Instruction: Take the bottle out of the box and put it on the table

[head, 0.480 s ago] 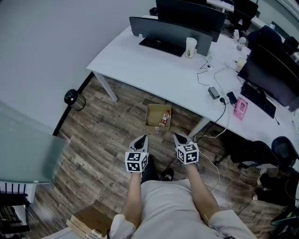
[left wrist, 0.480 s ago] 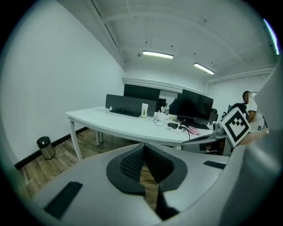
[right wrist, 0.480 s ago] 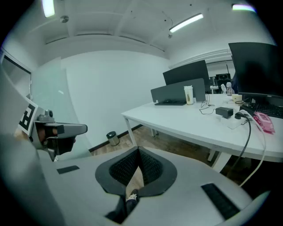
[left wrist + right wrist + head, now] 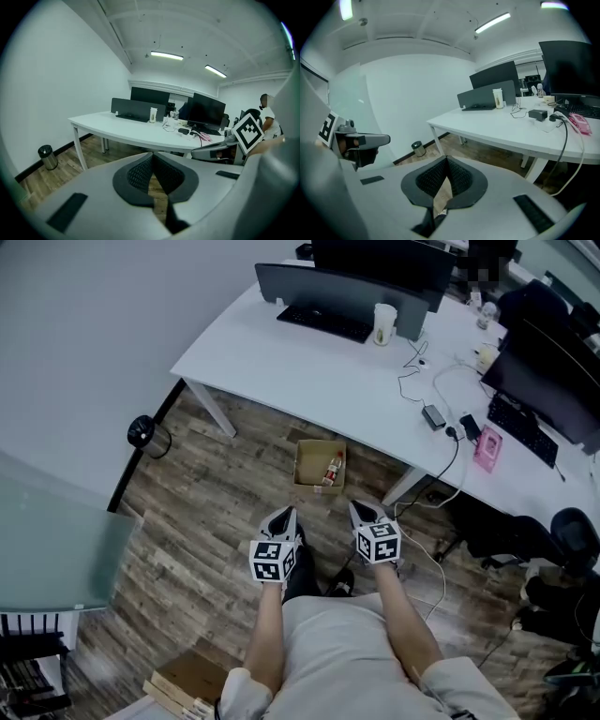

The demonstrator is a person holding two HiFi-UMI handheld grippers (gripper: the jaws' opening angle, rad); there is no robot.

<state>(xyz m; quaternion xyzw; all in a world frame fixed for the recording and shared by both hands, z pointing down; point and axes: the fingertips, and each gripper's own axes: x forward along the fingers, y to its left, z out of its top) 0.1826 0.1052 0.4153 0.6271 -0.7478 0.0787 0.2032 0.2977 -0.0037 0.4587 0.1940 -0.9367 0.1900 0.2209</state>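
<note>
An open cardboard box (image 4: 312,465) sits on the wood floor just in front of the white table (image 4: 281,362). A small bottle (image 4: 332,469) with a red label lies inside it, toward its right side. My left gripper (image 4: 286,515) and right gripper (image 4: 362,510) hang side by side above the floor, short of the box and pointing toward it. The left gripper (image 4: 152,156) has its jaws together with nothing between them. So does the right gripper (image 4: 446,160). The left gripper view does not show the bottle.
On the table are monitors, a keyboard (image 4: 324,322), a paper cup (image 4: 383,323), cables and a pink item (image 4: 487,448). A black bin (image 4: 142,433) stands by the wall at left. A table leg (image 4: 405,486) stands right of the box. Office chairs (image 4: 525,540) and flat cardboard (image 4: 187,681) are nearby.
The head view has drifted slightly. Both grippers keep their place side by side and stay shut; the box and bottle have not moved.
</note>
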